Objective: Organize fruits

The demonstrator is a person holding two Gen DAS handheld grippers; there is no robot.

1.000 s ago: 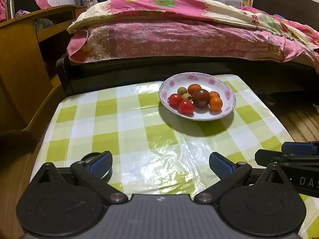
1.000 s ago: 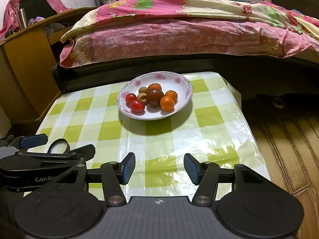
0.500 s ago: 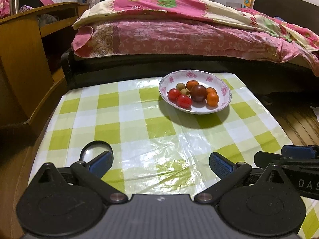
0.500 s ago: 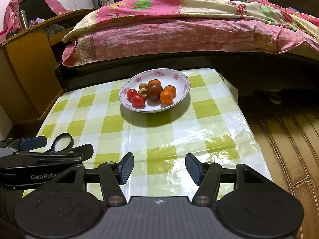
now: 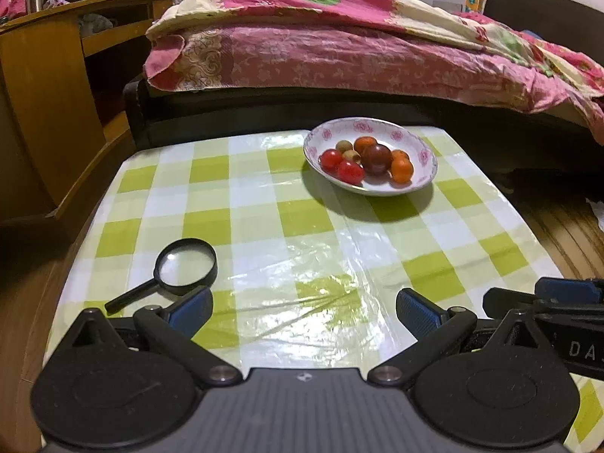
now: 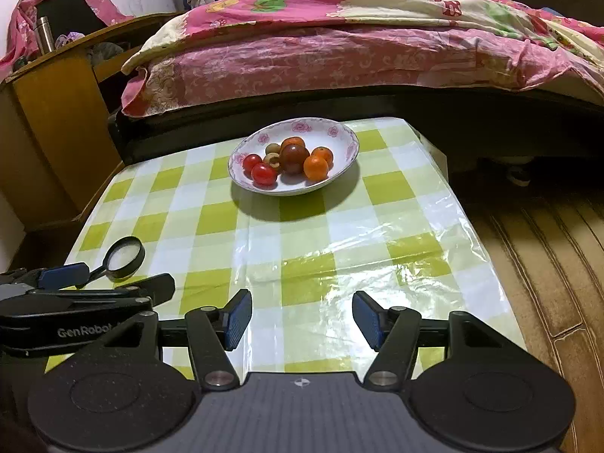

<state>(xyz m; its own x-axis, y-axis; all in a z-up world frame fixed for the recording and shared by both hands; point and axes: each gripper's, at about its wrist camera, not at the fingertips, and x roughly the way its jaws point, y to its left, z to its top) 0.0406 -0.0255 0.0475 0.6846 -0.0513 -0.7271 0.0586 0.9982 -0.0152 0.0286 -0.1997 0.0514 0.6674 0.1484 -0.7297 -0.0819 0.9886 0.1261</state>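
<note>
"GenRobot" on left gripper (image 6: 124, 283), "DA" on right gripper (image 5: 543, 298)

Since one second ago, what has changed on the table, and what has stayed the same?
Both grippers drew back from the plate: it looks farther away, and the magnifying glass came fully into view. The right gripper jaws have just been opening, with nothing between them. The left gripper stays open and empty; the fruits stay in the plate.

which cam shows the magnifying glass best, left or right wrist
The left wrist view: the whole magnifying glass lies in the open on the checked tablecloth, lens and handle both visible. In the right wrist view it sits smaller near the left edge, its handle partly hidden behind the left claw.
</note>
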